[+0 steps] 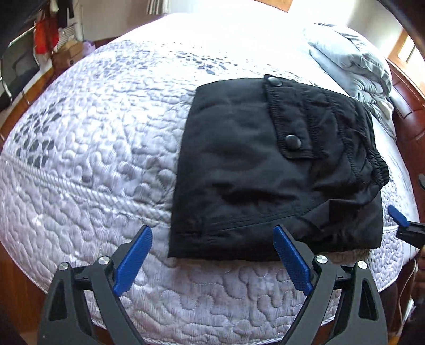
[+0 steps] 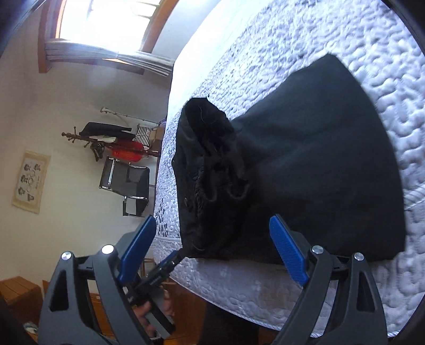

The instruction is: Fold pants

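Note:
Black pants (image 1: 265, 169) lie folded into a compact bundle on the quilted white mattress (image 1: 106, 148), with a pocket flap carrying two snap buttons on top and the elastic waistband at the right. My left gripper (image 1: 212, 231) hovers open over the bundle's near edge, with nothing pressed between its blue pads. One blue fingertip of the right gripper (image 1: 398, 216) shows at the right edge. In the right wrist view the pants (image 2: 318, 159) fill the middle. My right gripper (image 2: 212, 221) stands open just short of their near end, holding nothing. The left gripper's finger (image 2: 170, 258) and the hand (image 2: 148, 315) holding it show at lower left.
A grey folded blanket (image 1: 350, 61) lies at the far right of the bed, beside the wooden bed frame (image 1: 409, 111). Beyond the mattress stand a black chair (image 2: 127, 180) and a coat rack with clothes (image 2: 111, 143). A bright window (image 2: 106, 18) is in the wall.

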A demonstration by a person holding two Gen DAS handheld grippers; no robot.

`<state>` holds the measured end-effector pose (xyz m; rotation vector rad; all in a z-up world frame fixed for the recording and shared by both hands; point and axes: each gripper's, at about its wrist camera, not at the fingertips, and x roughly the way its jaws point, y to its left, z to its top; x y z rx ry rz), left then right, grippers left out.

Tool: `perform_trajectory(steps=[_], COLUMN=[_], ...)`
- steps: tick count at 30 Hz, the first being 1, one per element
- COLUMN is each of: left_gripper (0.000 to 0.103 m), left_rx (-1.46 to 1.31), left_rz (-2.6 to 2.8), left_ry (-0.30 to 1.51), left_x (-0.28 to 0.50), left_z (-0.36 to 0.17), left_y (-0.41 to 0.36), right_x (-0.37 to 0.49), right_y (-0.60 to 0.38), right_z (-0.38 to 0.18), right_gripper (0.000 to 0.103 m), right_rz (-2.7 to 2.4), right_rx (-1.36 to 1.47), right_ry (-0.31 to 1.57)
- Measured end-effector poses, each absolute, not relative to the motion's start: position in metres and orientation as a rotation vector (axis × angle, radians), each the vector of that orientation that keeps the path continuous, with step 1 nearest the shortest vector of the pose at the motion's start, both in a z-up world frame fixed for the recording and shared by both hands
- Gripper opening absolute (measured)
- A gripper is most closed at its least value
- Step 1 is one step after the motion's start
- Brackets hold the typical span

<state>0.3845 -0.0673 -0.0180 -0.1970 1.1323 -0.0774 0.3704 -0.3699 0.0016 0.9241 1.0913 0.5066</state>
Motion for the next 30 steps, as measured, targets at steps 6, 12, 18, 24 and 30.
perform_trajectory(steps=[6,12,18,24,30], left_gripper=[0.093,0.095,0.096,0.096,0.097], left_rx=[-0.229,-0.280,-0.306,-0.293,-0.280], left_rz=[-0.069,-0.061,-0.063,-0.062,-0.058], left_ry=[1.146,1.157,1.165,1.163,1.169], left_x=[0.378,0.374,0.375,0.372,0.365], left_z=[-0.023,-0.029,-0.034,-0.034,-0.033], left_y=[-0.045,-0.036,-0.030,-0.030,-0.027], right_x=[0.392,0.406,0.410,0.417,0.423], right_y=[-0.350,-0.341,-0.340,-0.332,-0.316], right_z=[-0.011,-0.027,-0.032,-0.029,-0.024], right_gripper=[0.087,0.088,0.090,0.090,0.079], right_rz=[0.525,0.490,0.490,0.495,0.473], right_rx=[0.983,1.007,1.031,0.999,0.914], right_ry=[1.126,1.165,1.164,1.163,1.168])
